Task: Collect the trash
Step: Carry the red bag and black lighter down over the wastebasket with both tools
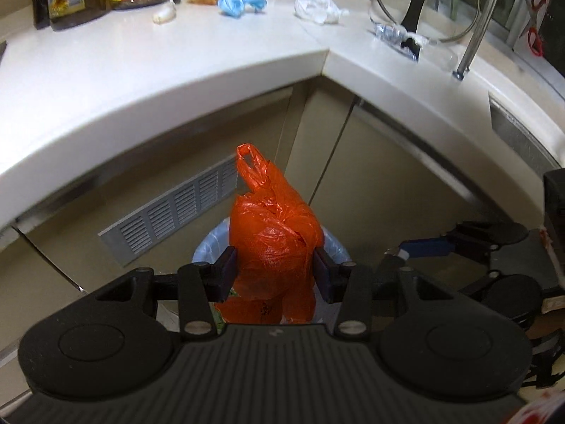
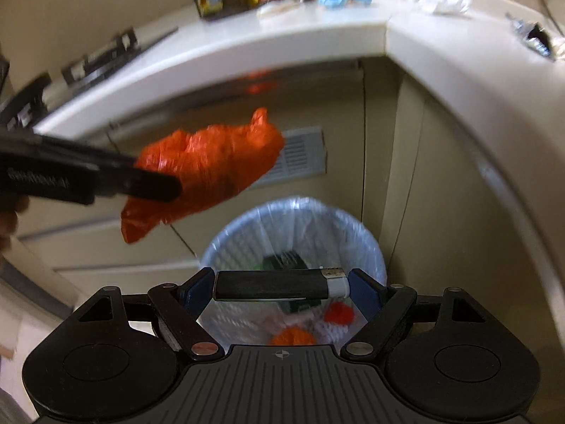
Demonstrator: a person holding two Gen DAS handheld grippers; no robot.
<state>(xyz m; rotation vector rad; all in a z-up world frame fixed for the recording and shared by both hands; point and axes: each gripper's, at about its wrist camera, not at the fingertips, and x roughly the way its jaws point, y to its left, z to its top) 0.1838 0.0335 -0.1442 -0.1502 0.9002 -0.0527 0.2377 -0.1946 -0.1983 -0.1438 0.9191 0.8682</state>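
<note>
Left wrist view first: the left gripper [image 1: 275, 270] is clenched on a crumpled orange plastic bag [image 1: 272, 240], pads pinching its sides, with the handle loop sticking up past the fingers and the bottom dangling below them. It hangs right over the lined bin [image 1: 337, 247], which stands on the floor in front of the cabinet below the worktop's inner corner.

What could go sideways, I reckon: the bag is light and floppy, so once let go it could catch on a pad or drift and hang over the bin's rim instead of dropping in. The two grippers are also pretty close together above one small bin, so they could bump each other.

Moving right, the right gripper [image 2: 282, 288] is grasping a black lighter [image 2: 279, 284] lengthwise, end to end between its pads, directly above the bin's mouth. That's a skinny end-on hold, so a small twist could pop it out early. From here it should still land inside, though.

More trash is still up on the worktop near its back edge: blue wads [image 1: 242, 0] and a white crumpled wad [image 1: 317, 7].
</note>
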